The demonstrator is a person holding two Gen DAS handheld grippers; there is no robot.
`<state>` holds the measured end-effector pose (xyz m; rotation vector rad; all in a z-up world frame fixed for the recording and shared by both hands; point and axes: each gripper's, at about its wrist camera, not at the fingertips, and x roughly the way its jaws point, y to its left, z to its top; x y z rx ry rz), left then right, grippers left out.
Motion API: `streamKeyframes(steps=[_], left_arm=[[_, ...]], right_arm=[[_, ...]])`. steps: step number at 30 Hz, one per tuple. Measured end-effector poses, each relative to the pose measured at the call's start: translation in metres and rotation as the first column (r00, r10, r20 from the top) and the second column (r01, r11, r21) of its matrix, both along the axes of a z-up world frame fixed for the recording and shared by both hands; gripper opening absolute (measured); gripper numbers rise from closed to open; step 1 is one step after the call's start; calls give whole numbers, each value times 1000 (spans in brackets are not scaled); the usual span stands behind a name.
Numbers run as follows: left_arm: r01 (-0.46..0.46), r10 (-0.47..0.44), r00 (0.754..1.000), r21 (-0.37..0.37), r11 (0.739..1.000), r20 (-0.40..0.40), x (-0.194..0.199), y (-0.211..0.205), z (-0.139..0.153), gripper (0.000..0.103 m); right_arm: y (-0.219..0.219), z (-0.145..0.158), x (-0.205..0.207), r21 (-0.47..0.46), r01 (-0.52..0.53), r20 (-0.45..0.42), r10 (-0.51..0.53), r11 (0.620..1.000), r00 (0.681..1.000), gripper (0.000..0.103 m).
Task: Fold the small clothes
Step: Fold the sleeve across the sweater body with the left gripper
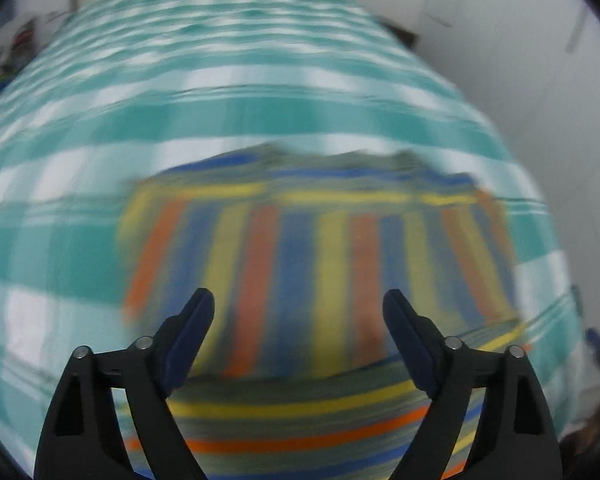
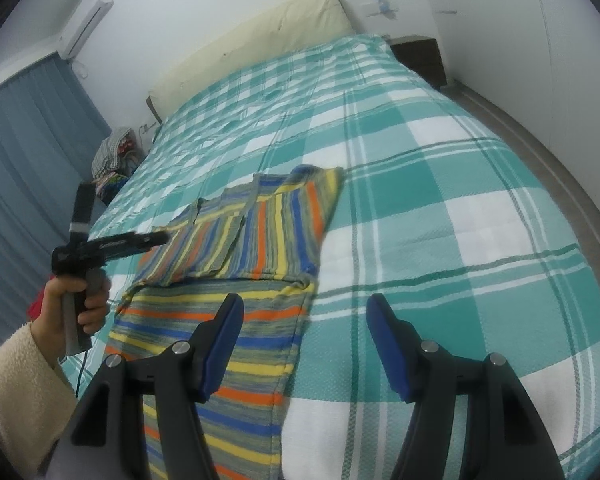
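Observation:
A small striped knit garment [image 2: 256,236] in orange, yellow, blue and grey lies flat on the bed, its far part folded over itself and its near part stretching toward me. In the left wrist view the garment [image 1: 312,276] is blurred by motion. My left gripper [image 1: 298,308] is open and empty, hovering over the garment; it also shows from the side in the right wrist view [image 2: 162,236], held in a hand above the garment's left edge. My right gripper [image 2: 304,316] is open and empty above the garment's near right edge.
The bed carries a teal and white checked cover [image 2: 440,184]. A cream headboard cushion [image 2: 260,36] lies at the far end, a dark nightstand [image 2: 420,56] at the far right, a pile of clothes [image 2: 114,156] and blue curtains [image 2: 24,152] at the left.

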<state>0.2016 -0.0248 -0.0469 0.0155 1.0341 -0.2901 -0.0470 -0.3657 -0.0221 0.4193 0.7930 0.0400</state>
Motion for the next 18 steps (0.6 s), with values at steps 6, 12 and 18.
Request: streamKeyframes(steps=[6, 12, 18], left_arm=[[-176, 160, 982, -166, 970, -104, 1, 116, -15, 77], [-2, -40, 988, -265, 964, -152, 4, 103, -21, 68], [-115, 94, 983, -131, 985, -158, 9, 97, -46, 5]], right_arm=[[12, -5, 2, -24, -28, -17, 28, 999, 999, 64], [21, -17, 13, -48, -20, -59, 17, 999, 998, 64], [34, -17, 17, -97, -28, -57, 23, 995, 998, 64]])
